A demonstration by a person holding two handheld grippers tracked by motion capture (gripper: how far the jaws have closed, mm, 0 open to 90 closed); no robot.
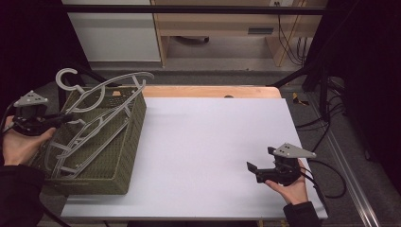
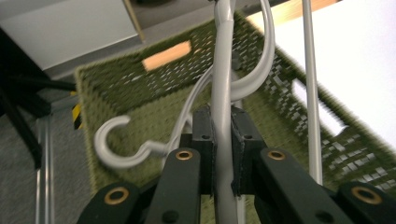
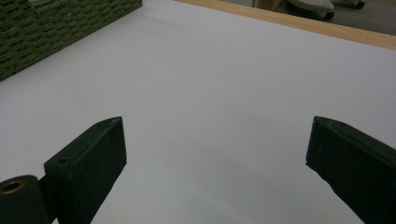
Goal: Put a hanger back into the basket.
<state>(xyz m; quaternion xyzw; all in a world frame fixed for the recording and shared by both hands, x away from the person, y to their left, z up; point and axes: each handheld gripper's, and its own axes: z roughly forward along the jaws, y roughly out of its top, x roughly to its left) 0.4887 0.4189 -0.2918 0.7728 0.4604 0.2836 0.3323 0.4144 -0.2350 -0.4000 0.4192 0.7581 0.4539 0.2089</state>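
An olive woven basket (image 1: 124,156) stands on the table's left side, with several grey plastic hangers (image 1: 75,146) leaning in it. The top hanger (image 1: 101,92) is lifted, and its hook rises over the basket's far rim. My left gripper (image 1: 65,117) is shut on that hanger's grey bar (image 2: 223,84), which runs up between the jaws of the left gripper (image 2: 222,135). A second hanger's hook (image 2: 111,148) lies lower inside the basket (image 2: 126,84). My right gripper (image 1: 260,160) hovers low over the white table top at the right. In its own view the right gripper (image 3: 217,144) is open wide, with nothing between its jaws.
The white table top (image 1: 213,137) stretches from the basket to the right edge, with a wooden strip (image 1: 213,91) along the far side. The basket's corner (image 3: 56,28) shows at the right gripper view's upper left. Cables (image 1: 326,127) hang off the table's right side.
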